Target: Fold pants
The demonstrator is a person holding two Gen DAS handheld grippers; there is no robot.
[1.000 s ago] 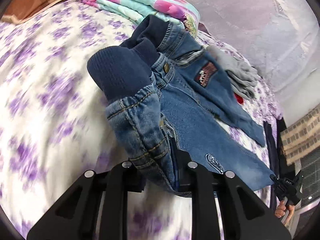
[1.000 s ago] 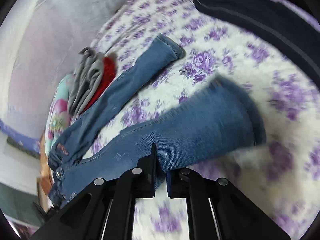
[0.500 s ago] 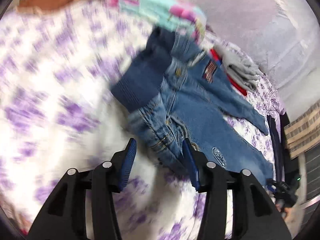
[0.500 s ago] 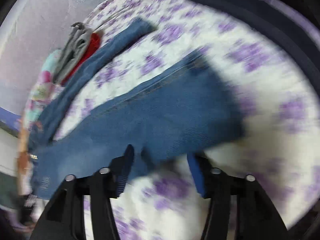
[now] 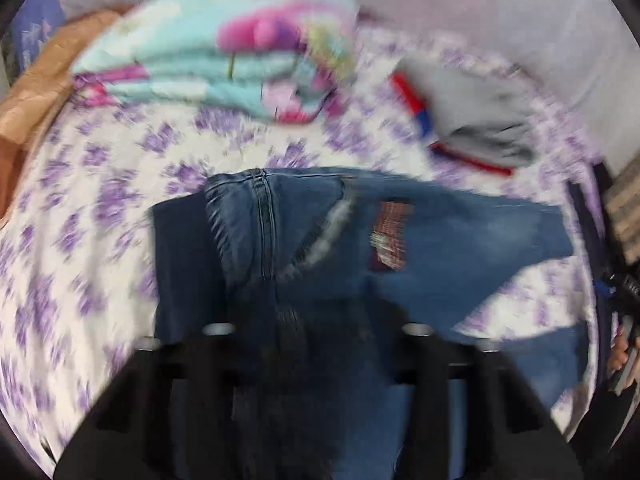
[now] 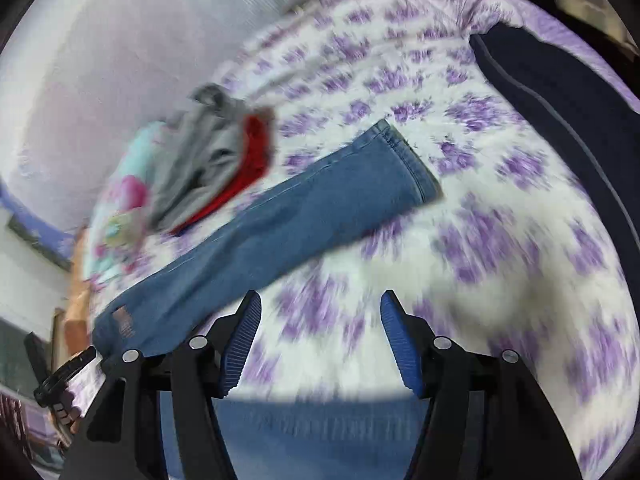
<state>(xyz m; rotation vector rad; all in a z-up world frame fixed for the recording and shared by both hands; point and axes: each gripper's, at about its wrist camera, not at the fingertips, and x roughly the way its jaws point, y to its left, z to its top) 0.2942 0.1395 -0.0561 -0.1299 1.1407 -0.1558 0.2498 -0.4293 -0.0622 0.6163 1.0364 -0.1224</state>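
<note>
Bed: floral purple-and-white sheet (image 6: pixel 500 240) fills both views, grey wall behind.
Right gripper (image 6: pixel 320 340): fingers spread wide, holding nothing; a second ago they pinched the near leg, now let go.
Left gripper (image 5: pixel 316 344): blurred and dark against the denim; cannot tell whether it grips. Half a second ago it stood open at the waist.
Jeans (image 6: pixel 304 216): lying flat on the sheet, waist by the left gripper, far leg running out to its hem.
Meaning: likely laid out, ready for the first fold.
Room: bare sheet right of the hem; grey-and-red clothes (image 6: pixel 216 156) and folded blanket (image 5: pixel 224 48) crowd the far side.
</note>
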